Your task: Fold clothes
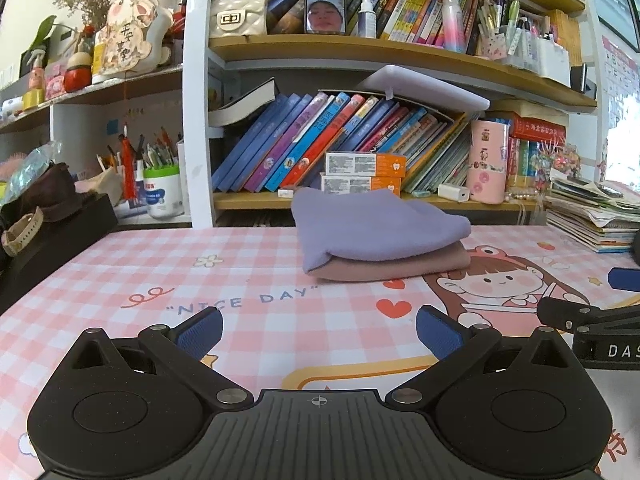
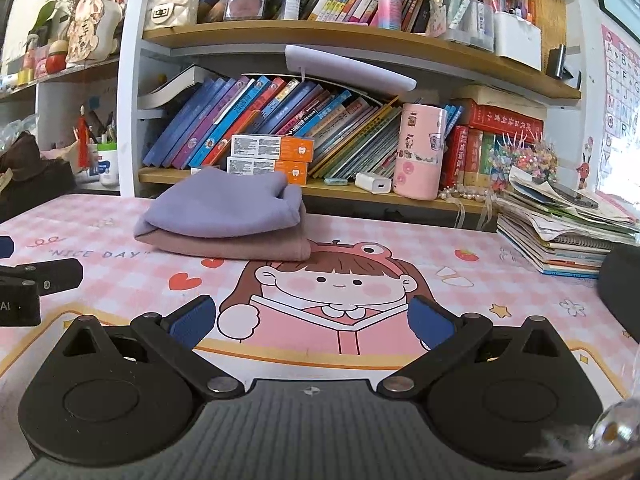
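The left gripper [image 1: 319,336] is spread wide, its blue pads empty above the pink checked desk mat [image 1: 120,280]. Ahead, well apart, a folded lilac garment [image 1: 376,224] lies stacked on a folded pink garment [image 1: 400,268] near the mat's far edge, just before the bookshelf [image 1: 360,200]; bare mat lies between. From the right wrist, the right gripper [image 2: 312,320] is equally spread and empty, the stack ahead and leftward, a pile of booklets [image 2: 560,240] at the right edge.
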`<state>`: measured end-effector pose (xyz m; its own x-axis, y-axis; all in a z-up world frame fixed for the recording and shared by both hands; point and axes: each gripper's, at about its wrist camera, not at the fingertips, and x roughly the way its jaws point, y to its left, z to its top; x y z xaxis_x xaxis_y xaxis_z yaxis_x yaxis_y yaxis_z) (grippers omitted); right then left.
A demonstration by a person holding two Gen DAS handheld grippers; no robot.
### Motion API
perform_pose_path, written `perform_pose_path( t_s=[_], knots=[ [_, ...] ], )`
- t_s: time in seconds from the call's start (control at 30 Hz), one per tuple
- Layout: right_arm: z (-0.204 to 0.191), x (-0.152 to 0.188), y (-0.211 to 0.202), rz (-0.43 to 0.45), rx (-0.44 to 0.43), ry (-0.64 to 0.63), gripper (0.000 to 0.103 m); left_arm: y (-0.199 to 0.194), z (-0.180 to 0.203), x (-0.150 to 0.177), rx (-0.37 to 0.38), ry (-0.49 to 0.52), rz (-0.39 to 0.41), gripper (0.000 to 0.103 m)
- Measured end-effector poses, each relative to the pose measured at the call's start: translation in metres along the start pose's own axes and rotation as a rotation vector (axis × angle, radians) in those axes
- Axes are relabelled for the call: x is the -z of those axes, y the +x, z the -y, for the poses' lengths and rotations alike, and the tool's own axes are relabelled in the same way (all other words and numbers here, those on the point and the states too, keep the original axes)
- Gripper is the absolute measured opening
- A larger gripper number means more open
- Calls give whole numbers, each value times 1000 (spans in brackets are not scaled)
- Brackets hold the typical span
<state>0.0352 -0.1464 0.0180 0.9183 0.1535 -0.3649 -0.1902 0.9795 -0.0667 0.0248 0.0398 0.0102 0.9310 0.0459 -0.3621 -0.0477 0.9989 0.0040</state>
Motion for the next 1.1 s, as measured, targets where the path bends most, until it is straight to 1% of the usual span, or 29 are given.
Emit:
perform_pose_path(
  t_s=[0.77, 0.9, 1.0, 1.1],
  knots=[
    [3, -1, 0, 4, -1, 15, 103, 5, -1, -1, 9, 2, -30, 103],
    [2, -1, 0, 5, -1, 10, 103, 5, -1, -1, 7, 4, -30, 103],
    [2, 0, 0, 5, 0, 11, 103, 5, -1, -1, -8, 3, -28, 103],
    [2, 0, 0, 6, 0, 14, 103, 3, -1, -1, -4, 8, -20, 103]
  ],
)
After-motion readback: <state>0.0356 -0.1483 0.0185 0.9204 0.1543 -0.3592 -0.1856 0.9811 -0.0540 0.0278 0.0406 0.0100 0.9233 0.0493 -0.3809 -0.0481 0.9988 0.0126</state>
